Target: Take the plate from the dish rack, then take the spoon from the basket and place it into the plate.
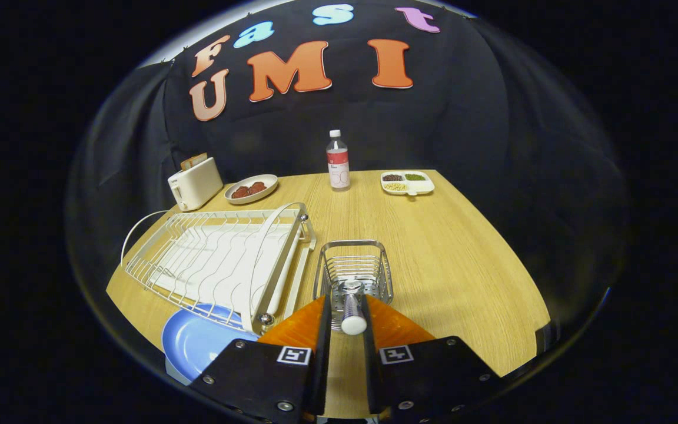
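Observation:
My gripper [348, 300] reaches into the near end of the small wire basket [374, 254], and both fingers are closed in on the spoon [353, 315]. The spoon's white handle end points back toward me between the fingers, while its metal part lies at the fingertips inside the basket. The blue plate [195, 341] lies flat on the table just left of the fingers, in front of the white dish rack [215, 265]. The rack's slots stand empty, and its near corner overlaps the plate's far rim.
At the back of the wooden table [462, 265] stand a white toaster [195, 184], a dish with reddish pieces [251, 189], a clear bottle [338, 162] and a divided tray of beans [407, 182]. Bare tabletop stretches to the right of the basket.

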Demonstrator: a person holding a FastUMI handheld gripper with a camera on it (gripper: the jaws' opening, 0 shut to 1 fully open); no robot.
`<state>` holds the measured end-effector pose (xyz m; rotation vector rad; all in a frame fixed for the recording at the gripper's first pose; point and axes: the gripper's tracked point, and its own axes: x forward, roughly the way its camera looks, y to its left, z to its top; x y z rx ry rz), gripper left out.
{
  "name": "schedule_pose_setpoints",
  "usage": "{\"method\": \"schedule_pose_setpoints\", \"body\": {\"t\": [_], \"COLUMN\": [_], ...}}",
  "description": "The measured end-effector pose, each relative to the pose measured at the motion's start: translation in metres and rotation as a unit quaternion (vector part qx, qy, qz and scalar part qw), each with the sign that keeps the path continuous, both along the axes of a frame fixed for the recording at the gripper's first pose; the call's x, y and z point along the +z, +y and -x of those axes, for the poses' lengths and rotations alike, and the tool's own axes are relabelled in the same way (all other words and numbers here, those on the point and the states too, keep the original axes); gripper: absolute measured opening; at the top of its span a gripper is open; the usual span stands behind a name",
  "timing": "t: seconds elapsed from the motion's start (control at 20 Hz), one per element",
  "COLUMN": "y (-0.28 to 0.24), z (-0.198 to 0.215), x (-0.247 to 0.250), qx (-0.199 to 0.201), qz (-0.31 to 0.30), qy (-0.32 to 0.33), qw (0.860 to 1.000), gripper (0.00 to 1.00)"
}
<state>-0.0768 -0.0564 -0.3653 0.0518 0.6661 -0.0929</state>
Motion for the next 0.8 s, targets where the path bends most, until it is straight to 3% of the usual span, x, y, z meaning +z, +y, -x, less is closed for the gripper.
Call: {"method": "schedule_pose_setpoints", "body": {"t": [0.2,0.45,0.8], "y": [-0.001,-0.005,-0.016], "z": [-0.006,-0.01,-0.014], "x": [0.009,0.031,0.102], "qx": [0.003,0.005,-0.011], "qz": [-0.008,0.003,0.002], "qy": [-0.005,-0.015,-0.071], "qw": [1.0,1.0,0.997], "gripper": [0.14,0.13,0.11]}}
